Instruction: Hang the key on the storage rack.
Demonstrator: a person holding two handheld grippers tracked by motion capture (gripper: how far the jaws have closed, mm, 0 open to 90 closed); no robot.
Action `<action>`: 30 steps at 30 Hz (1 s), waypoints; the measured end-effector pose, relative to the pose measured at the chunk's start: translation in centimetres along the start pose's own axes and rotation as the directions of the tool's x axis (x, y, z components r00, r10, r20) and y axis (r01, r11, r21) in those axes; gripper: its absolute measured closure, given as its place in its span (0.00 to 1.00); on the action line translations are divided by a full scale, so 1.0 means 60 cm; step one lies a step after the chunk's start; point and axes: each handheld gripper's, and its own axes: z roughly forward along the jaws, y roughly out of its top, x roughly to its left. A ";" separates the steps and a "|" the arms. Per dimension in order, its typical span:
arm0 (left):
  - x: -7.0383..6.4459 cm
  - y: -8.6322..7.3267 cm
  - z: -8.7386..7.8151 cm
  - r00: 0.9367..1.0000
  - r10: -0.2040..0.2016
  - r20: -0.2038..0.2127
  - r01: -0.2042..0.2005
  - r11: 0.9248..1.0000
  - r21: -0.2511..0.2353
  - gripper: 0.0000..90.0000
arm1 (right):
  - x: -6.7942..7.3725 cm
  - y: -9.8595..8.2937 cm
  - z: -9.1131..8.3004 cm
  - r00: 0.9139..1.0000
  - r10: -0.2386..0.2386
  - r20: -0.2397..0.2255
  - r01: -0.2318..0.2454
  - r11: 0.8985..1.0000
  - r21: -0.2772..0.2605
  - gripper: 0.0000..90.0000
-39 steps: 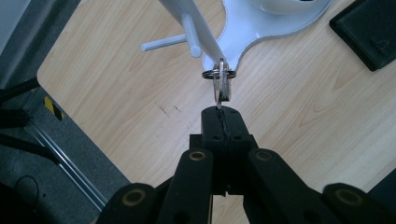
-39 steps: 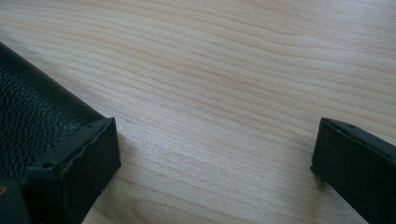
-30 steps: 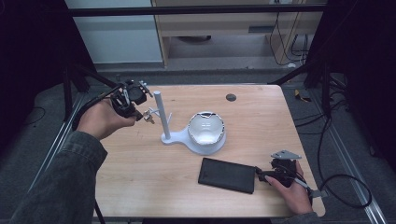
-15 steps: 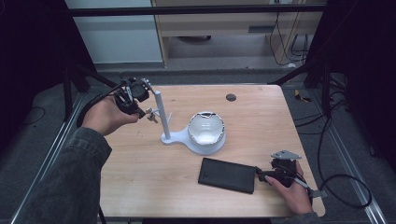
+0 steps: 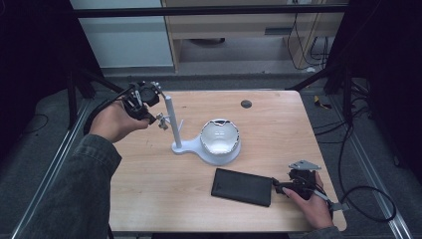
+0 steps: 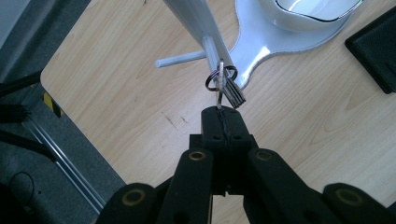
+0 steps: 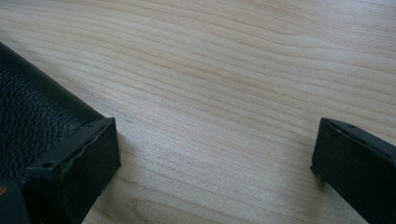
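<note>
My left gripper (image 5: 158, 119) (image 6: 223, 114) is shut on a key whose ring (image 6: 222, 79) carries another key. The ring sits at the tip of a short peg (image 6: 214, 50) on the white stand's post (image 5: 169, 117); I cannot tell whether it is over the peg. The stand's base joins a white bowl (image 5: 220, 139). A black leather case (image 5: 242, 186) (image 7: 32, 102) lies flat near the front edge. At its right end my right gripper (image 5: 278, 186) (image 7: 210, 158) rests on the table, open, with bare wood between its fingers (image 7: 74, 158).
A small dark disc (image 5: 246, 104) lies at the back of the wooden table (image 5: 278, 139). A second peg (image 6: 180, 58) juts sideways from the post. Metal frame rails and cables run along both sides of the table. The table's left corner (image 6: 46, 77) is close to my left gripper.
My left gripper has carried the keys rightwards up to the stand's post. The right gripper and the black case have stayed put.
</note>
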 end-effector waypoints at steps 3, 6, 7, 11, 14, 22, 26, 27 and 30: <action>0.000 0.000 0.000 1.000 -0.002 0.003 0.002 1.000 0.001 1.00 | 0.000 0.000 0.000 1.000 0.000 0.001 0.000 1.000 0.000 0.01; 0.002 -0.002 -0.001 1.000 -0.004 -0.003 0.004 1.000 0.002 1.00 | 0.000 0.000 0.000 1.000 0.000 0.001 0.000 1.000 0.000 0.01; 0.003 -0.003 0.000 1.000 -0.007 -0.002 0.007 1.000 0.001 1.00 | 0.000 0.000 0.000 1.000 0.000 0.001 0.000 1.000 0.000 0.01; 0.007 -0.001 0.004 1.000 -0.015 -0.007 0.015 1.000 0.000 1.00 | 0.000 0.000 0.000 1.000 0.000 0.001 0.000 1.000 0.000 0.01; 0.006 0.002 0.004 1.000 -0.013 -0.004 0.013 1.000 -0.003 1.00 | 0.000 0.000 0.000 1.000 -0.001 0.000 0.001 1.000 -0.001 0.01; -0.002 0.010 0.004 1.000 -0.004 -0.021 0.004 1.000 -0.011 1.00 | 0.000 0.000 0.000 1.000 0.000 0.000 0.000 1.000 0.000 0.01; 0.000 0.009 0.008 1.000 -0.008 -0.017 0.008 1.000 -0.013 1.00 | 0.000 0.000 0.000 1.000 0.000 0.000 0.000 1.000 0.000 0.01; 0.000 0.008 0.006 1.000 -0.012 -0.021 0.011 1.000 -0.024 0.99 | 0.000 0.000 0.000 1.000 -0.001 0.000 0.001 1.000 0.000 0.01; -0.001 0.000 -0.006 0.999 -0.024 -0.036 0.021 0.996 -0.083 0.95 | 0.000 0.000 0.000 1.000 0.000 0.000 0.000 1.000 0.000 0.01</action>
